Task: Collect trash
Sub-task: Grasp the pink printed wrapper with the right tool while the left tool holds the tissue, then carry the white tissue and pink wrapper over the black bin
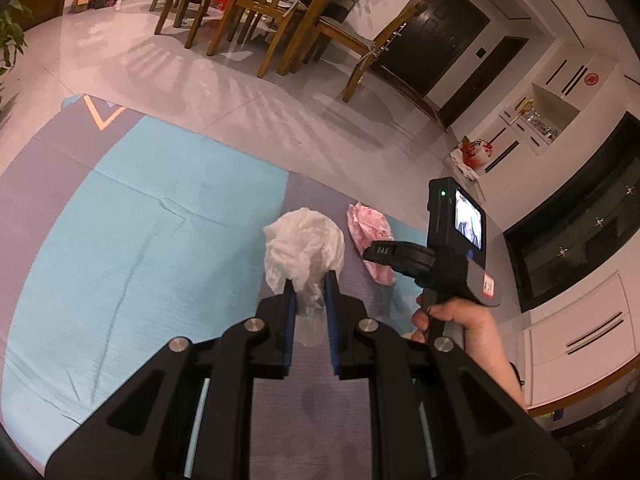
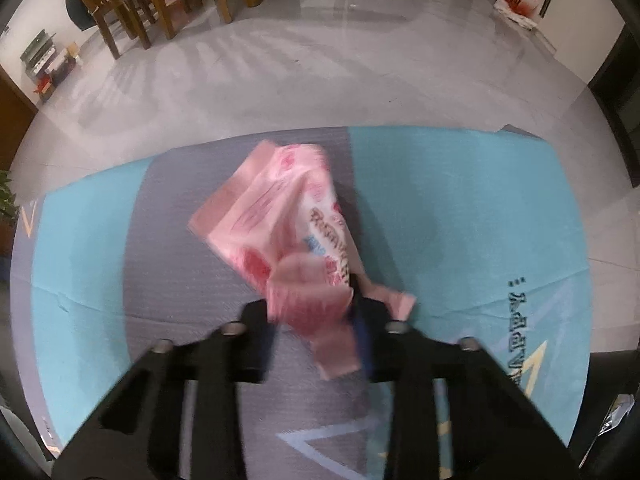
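My left gripper [image 1: 310, 286] is shut on a crumpled white plastic bag [image 1: 306, 246] and holds it above the blue and grey floor mat [image 1: 140, 240]. My right gripper [image 2: 316, 304] is shut on a pink printed plastic wrapper [image 2: 280, 216], held over the grey strip of the mat [image 2: 180, 260]. The right-hand gripper body and the hand holding it [image 1: 456, 248] show in the left wrist view, with the pink wrapper [image 1: 370, 226] beyond it. The right wrist view is blurred by motion.
Grey tiled floor [image 1: 240, 80] lies beyond the mat. Wooden dining chairs [image 1: 256, 4] and a table stand at the back. White cabinets [image 1: 580, 340] and a dark TV unit run along the right. A red and white bag [image 1: 474, 152] sits by the cabinets.
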### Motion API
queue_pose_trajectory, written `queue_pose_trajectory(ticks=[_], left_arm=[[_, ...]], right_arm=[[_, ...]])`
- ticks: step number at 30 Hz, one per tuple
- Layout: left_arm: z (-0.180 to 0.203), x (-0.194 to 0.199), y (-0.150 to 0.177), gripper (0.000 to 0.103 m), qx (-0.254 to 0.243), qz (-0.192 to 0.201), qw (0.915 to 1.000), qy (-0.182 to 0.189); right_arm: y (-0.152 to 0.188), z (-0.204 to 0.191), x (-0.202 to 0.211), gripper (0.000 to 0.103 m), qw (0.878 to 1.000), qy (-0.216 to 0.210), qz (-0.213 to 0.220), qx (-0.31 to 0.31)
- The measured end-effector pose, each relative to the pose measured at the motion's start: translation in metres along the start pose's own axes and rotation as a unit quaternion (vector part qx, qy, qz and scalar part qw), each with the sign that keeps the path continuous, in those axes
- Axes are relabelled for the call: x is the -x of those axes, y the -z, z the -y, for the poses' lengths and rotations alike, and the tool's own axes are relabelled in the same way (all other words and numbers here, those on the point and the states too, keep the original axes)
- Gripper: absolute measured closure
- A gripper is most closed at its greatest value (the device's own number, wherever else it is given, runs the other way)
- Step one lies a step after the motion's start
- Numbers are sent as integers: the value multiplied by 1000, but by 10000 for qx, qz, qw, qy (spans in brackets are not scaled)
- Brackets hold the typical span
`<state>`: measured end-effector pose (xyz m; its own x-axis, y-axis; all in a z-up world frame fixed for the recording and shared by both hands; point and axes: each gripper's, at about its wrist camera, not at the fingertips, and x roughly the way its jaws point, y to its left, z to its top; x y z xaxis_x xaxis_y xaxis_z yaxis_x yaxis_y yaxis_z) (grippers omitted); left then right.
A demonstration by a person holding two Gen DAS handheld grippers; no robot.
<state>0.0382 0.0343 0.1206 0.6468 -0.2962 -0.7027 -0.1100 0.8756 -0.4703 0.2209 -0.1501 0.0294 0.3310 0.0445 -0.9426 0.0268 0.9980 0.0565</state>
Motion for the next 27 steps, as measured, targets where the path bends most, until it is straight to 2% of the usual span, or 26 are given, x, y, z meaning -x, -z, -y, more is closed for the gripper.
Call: queue_pose_trajectory(ticks=[2, 6, 9, 18, 27], left_arm=[[3, -1, 0, 89, -42, -6, 10000, 29], [8, -4, 4, 89, -169, -29, 9998, -62], [12, -7, 7, 89, -253, -69, 9996, -79], [35, -13, 23, 89, -736, -148, 9970, -158], [67, -10, 44, 89, -1415, -109, 9898, -140]], right_arm=[[7, 8, 7, 82, 9999, -150, 19, -28], [26, 24, 29, 82, 9991, -346, 156, -167], [40, 38, 48, 82, 9973, -648, 167, -309], [99, 57, 102, 82, 9962, -719, 498, -25], [126, 97, 154, 82, 9882, -857, 1167, -510]])
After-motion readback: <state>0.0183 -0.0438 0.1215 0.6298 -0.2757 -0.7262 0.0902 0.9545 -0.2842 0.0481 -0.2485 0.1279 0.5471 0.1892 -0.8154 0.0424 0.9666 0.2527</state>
